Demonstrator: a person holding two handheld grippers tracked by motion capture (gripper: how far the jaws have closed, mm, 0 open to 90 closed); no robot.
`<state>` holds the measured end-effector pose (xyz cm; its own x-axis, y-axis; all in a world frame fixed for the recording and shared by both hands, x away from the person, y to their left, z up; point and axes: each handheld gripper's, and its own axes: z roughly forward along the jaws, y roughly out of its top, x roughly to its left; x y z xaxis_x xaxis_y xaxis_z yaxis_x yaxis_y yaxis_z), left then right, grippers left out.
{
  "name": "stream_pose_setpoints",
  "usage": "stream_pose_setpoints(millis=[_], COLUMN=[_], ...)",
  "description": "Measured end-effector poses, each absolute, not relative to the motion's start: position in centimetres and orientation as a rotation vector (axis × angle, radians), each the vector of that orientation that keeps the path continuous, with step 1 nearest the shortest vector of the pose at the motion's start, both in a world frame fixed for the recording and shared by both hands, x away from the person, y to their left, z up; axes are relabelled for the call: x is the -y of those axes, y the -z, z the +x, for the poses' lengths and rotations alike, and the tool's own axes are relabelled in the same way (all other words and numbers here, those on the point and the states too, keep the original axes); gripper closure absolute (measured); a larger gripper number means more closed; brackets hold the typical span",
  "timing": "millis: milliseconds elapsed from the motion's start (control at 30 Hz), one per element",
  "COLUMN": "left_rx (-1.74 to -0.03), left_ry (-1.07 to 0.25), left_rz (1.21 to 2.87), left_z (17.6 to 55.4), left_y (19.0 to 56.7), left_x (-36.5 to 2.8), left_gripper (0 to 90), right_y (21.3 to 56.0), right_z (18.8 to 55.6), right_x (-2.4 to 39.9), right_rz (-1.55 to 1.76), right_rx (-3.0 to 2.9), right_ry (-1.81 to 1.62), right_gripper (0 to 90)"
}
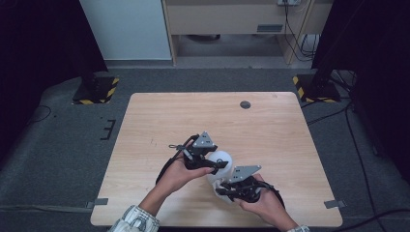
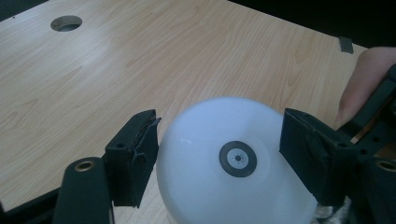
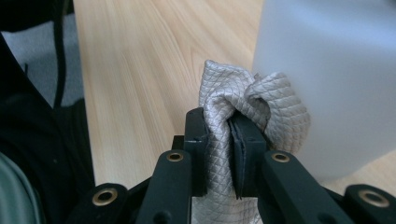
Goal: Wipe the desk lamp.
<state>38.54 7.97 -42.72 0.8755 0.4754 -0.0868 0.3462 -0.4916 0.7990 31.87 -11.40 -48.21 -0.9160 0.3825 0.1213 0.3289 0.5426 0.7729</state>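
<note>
Gripping a white container (image 2: pixel 233 163), the left gripper (image 2: pixel 219 154) steadies it; right gripper (image 3: pixel 231 140) pinches a cloth (image 3: pixel 252 102).

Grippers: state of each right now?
Left gripper: fingers clamped on either side of the white round container, holding it.
Right gripper: closed on the grey quilted cloth, which is against the container.
</note>
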Motion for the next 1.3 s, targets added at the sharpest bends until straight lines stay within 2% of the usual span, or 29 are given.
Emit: stream_pose_setpoints(millis=[300, 800, 1300], left_rx=[-0.595, -0.592, -0.596], left_ry=[-0.177, -0.181, -0.179], left_rz=[2.132, 2.136, 2.134], left_z=[38.6, 38.5, 38.5], left_y=[42.7, 42.7, 42.7], left_x=[-8.0, -8.0, -8.0], left_gripper=[27.8, 27.8, 27.7], right_y=[46.3, 49.2, 48.7], right_z=[31.5, 31.9, 31.7], right_x=[10.9, 9.8, 13.8], right_rz=[0.605, 0.600, 0.704], right_rx=[-2.641, -2.725, -2.666], right_ry=[-1.390, -1.253, -1.269], right_gripper=[78.9, 78.9, 78.8])
